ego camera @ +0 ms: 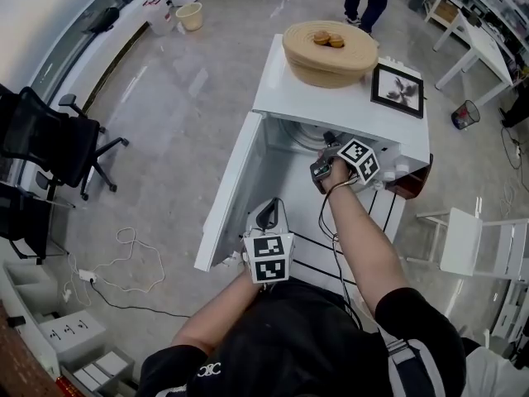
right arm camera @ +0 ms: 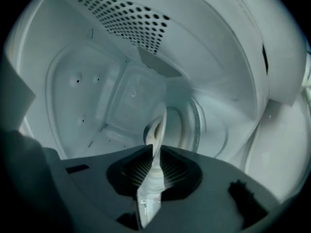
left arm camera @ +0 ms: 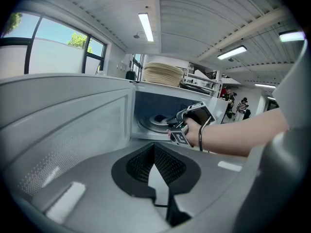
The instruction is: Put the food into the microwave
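The food cannot be told apart from what carries it: a thin pale plate stands edge-on between the right tongs. Their two pads lie close against its rim with only the plate's thickness between them, so they have hold of it. The plate reaches out past the tips into the cavity of the microwave. It is close to the glass turntable that lies ahead of the tips; whether it rests on the glass I cannot tell. In that view a patch of vent holes dots the cavity wall up and left of the tips. Seen from the head, the right tongs are just inside the oven's mouth. The left tongs are outside the oven, nearer the person and well apart from the right pair, tips together with nothing in them. The swung-open door stands just to their left, its inner face turned toward them. Beyond the right tongs, on the oven's top, sit a woven basket with brown round pieces in it and, beside it, a framed picture
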`<state>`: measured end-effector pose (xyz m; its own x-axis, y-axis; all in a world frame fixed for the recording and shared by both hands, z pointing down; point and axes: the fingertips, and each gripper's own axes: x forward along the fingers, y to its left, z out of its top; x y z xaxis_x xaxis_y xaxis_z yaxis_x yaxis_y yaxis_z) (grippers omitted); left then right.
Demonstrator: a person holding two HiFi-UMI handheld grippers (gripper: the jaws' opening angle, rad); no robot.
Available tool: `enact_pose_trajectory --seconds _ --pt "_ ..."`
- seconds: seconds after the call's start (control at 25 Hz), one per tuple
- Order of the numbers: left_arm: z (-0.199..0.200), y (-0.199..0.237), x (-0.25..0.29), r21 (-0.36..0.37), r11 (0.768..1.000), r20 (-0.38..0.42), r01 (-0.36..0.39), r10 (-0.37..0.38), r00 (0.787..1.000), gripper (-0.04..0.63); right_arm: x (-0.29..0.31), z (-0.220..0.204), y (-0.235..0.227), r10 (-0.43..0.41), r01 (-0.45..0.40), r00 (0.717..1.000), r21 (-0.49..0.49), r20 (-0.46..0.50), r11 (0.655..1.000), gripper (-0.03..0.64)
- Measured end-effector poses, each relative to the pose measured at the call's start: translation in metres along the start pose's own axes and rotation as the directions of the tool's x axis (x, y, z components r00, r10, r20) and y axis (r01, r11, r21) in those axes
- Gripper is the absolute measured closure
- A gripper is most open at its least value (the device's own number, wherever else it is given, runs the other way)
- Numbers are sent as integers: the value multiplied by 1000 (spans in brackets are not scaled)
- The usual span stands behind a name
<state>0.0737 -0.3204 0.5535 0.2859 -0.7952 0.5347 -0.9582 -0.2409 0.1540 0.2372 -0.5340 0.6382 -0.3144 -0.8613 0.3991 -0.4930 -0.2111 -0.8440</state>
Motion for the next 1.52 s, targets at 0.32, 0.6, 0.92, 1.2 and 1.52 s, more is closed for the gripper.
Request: enact_pose_trajectory --seconds 0.32,0.6,0.92,1.2,1.52 --pt "-4 -1 0 7 1000 -14 1 0 1000 588 -4 9 -5 -250 255 966 -405 67 878 523" --pt "-7 3 -1 7 1000 -23 -19 19 1000 588 -6 16 -5 -324 353 934 -526 150 774 508" --pt "-8 1 1 11 1000 -24 -12 13 1000 588 -26 15 -6 -266 306 952 -493 151 814 606" --pt "0 -11 2 40 999 -12 32 -31 999 588 -70 -10 12 -142 181 983 -662 113 727 609" --pt "14 -27 1 55 994 21 93 -94 995 588 -133 -29 69 53 38 995 -840 79 541 609"
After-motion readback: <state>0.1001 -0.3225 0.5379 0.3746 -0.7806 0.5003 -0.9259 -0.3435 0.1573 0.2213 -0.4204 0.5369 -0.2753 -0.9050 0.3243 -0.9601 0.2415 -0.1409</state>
